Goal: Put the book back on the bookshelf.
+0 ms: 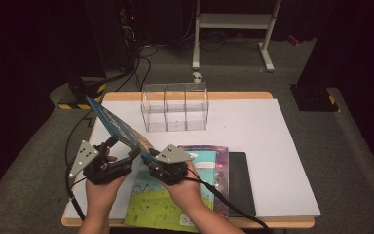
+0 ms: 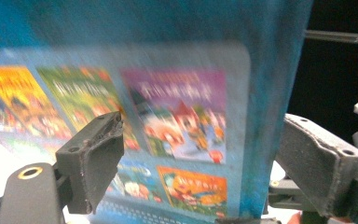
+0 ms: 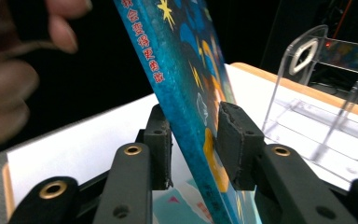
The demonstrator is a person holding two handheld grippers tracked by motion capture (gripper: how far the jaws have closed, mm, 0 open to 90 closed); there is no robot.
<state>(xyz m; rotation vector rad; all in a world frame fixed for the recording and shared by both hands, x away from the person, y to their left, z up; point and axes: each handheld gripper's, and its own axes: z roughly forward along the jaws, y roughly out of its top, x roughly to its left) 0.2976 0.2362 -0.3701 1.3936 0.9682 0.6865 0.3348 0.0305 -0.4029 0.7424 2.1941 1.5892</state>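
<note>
At the left of the high view, the left gripper sits at the lower edge of a blue picture book that stands tilted in the air above the surface, its far corner pointing up and to the left. In the left gripper view the jaws stand wide apart, with the book's back cover between them but no pad pressing on it, so this gripper is open. Just to the right, the right gripper meets the book at its lower right corner; in the right gripper view its jaws are on either side of the book's edge, and whether the pads actually pinch the cover cannot be made out. The book looks thin, light and fairly stiff, with a glossy cover that could slip, so a hold near the spine or a corner seems safest. Further right lie more flat books, and beyond them stands a clear plastic rack with upright dividers.
</note>
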